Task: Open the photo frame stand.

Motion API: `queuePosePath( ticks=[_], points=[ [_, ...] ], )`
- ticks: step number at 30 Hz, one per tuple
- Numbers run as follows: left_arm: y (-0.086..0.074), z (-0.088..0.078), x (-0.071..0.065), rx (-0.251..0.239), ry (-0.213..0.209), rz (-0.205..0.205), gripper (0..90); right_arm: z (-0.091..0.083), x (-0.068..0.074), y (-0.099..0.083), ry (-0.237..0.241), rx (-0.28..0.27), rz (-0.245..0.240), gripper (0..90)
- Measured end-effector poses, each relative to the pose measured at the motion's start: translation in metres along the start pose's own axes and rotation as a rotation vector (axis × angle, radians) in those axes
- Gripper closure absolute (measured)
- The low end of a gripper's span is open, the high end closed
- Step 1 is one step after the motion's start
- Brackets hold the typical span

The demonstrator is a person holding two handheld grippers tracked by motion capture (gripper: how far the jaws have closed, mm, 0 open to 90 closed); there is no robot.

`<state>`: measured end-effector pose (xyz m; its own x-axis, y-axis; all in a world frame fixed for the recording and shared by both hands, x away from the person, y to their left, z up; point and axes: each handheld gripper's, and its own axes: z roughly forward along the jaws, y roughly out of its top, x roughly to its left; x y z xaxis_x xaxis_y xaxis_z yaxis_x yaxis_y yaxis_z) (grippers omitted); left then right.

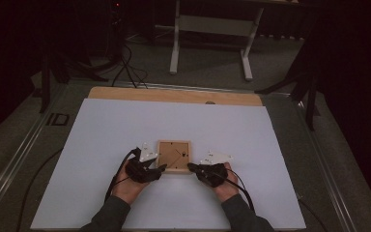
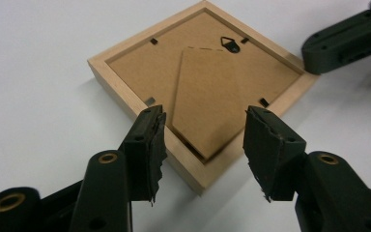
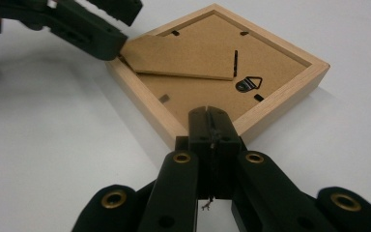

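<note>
A small light-wood picture frame lies face down on the white sheet, its brown backing board up. A cardboard easel stand is hinged to the backing, and its tip stands a little raised. A black hanger hook sits near one corner. My left gripper is at the frame's near-left corner, open, with one jaw on each side of the stand's tip and neither pad touching it. My right gripper is shut with nothing in it, its tips resting at the near-right corner of the frame.
The white sheet covers most of the table, and a wooden strip shows along the far edge. Beyond it stand the white legs of another table, with cables and dark stands on the floor.
</note>
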<state>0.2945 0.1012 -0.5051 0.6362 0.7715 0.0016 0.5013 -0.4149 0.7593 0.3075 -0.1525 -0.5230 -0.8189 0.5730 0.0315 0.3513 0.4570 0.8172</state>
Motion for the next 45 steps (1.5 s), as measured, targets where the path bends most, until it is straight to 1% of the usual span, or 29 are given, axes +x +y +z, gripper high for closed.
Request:
queuePosePath(
  ticks=[3,7,10,17,21,22,26,28,30,32,35,36,37,39,41,45],
  points=[
    [0.004,0.003,-0.001,0.002,-0.012,0.006,50.3,0.0,0.0,0.0,0.001,-0.002,0.001,89.8],
    [0.008,0.01,-0.004,0.023,-0.024,0.025,50.0,0.0,0.0,0.0,0.0,-0.004,-0.001,89.8],
    [0.01,0.015,-0.006,0.034,-0.028,0.028,50.0,0.0,0.0,0.0,0.0,-0.004,-0.002,89.8],
    [0.012,0.019,-0.007,0.036,-0.015,0.031,51.8,0.0,0.0,-0.001,-0.002,-0.006,-0.003,89.8],
    [0.012,0.02,-0.006,0.036,-0.007,0.028,51.0,0.0,0.0,-0.001,-0.001,-0.006,-0.003,89.8],
    [0.012,0.02,-0.005,0.038,-0.01,0.024,49.9,0.0,0.0,-0.001,-0.002,-0.005,-0.003,89.8],
    [0.011,0.024,-0.006,0.057,0.002,0.044,49.0,0.0,0.0,-0.001,-0.001,-0.006,-0.003,89.8],
    [0.011,0.025,-0.007,0.056,0.004,0.04,48.7,0.0,0.0,-0.001,-0.001,-0.006,-0.004,89.8],
    [0.011,0.026,-0.006,0.056,-0.007,0.026,49.7,0.0,0.0,-0.001,-0.001,-0.007,-0.004,89.8],
    [0.012,0.025,-0.005,0.06,-0.01,0.025,50.7,0.0,0.0,-0.001,-0.001,-0.008,-0.004,89.8],
    [0.014,0.025,-0.005,0.07,-0.008,0.037,51.2,0.0,0.0,-0.001,-0.001,-0.008,-0.004,89.8],
    [0.017,0.023,-0.005,0.068,-0.01,0.034,51.2,0.0,0.0,-0.001,-0.001,-0.009,-0.003,89.8],
    [0.02,0.02,-0.005,0.054,-0.01,0.036,51.2,0.0,0.0,-0.001,-0.001,-0.009,-0.003,89.7],
    [0.026,0.015,-0.008,0.036,0.002,0.052,51.2,0.0,0.0,-0.001,-0.001,-0.011,0.0,89.8],
    [0.029,0.015,-0.01,0.045,0.014,0.067,51.1,0.0,0.0,-0.001,0.0,-0.01,-0.001,89.8],
    [0.027,0.016,-0.007,0.049,-0.004,0.049,50.9,0.0,0.0,-0.001,-0.001,-0.01,-0.002,89.8]
  ],
)
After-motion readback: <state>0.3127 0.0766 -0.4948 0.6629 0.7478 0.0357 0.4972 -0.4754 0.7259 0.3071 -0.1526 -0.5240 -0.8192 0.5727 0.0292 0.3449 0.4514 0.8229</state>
